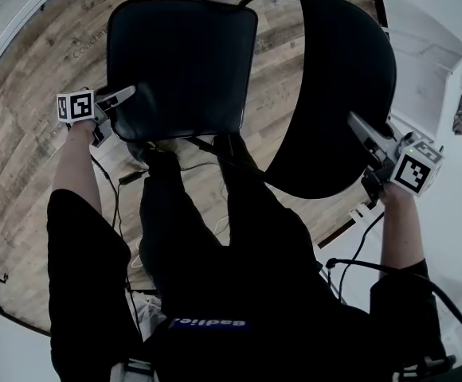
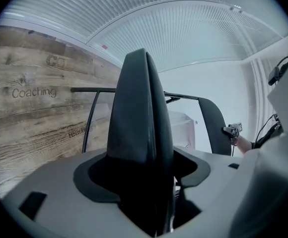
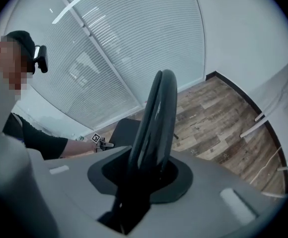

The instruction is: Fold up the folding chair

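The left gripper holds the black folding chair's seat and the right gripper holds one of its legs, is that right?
No. The right gripper is closed on the edge of the backrest, not a leg; the right gripper view shows that edge between its jaws. The left gripper does hold the seat.

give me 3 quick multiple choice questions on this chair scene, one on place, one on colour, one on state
1. The left gripper is at:
a) a leg
b) the seat edge
c) the floor

2. The backrest is:
a) black
b) white
c) red

3. The right gripper is:
a) open in the air
b) lying on the floor
c) shut on the backrest

Answers:
1 b, its jaws clamp the seat's left edge.
2 a, it shows black in the head view.
3 c, the backrest's rim sits pinched between its jaws.
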`<state>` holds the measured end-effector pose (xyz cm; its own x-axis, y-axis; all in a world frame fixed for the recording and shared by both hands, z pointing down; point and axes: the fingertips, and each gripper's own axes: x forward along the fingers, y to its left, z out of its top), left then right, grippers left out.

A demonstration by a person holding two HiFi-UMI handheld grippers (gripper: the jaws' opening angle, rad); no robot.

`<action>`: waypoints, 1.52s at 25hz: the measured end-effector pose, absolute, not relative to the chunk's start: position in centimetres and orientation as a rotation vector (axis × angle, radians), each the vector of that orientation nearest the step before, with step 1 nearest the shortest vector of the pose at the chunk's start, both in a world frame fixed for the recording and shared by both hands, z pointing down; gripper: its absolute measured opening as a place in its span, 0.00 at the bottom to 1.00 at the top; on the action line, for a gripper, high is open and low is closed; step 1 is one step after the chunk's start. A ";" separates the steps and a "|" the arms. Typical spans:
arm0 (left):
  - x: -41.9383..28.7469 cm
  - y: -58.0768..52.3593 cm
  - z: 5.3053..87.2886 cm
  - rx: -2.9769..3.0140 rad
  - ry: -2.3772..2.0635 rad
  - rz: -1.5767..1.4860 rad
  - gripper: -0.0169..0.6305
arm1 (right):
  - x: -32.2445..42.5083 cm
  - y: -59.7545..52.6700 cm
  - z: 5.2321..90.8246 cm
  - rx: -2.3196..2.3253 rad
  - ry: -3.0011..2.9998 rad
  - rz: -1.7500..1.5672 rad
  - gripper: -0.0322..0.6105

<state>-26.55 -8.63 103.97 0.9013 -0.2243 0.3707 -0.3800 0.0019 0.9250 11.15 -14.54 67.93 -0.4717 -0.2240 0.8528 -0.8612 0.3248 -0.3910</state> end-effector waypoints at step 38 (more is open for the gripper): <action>-15.0 -7.1 86.9 1.525 -0.748 0.356 0.47 | 15.7 -14.3 58.0 0.956 -1.834 1.172 0.14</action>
<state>-14.99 -7.07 86.94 0.7347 -0.2384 0.6351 -0.6433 0.0521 0.7638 15.74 -14.26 57.96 -0.4435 -0.1925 0.8754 -0.8754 0.3029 -0.3768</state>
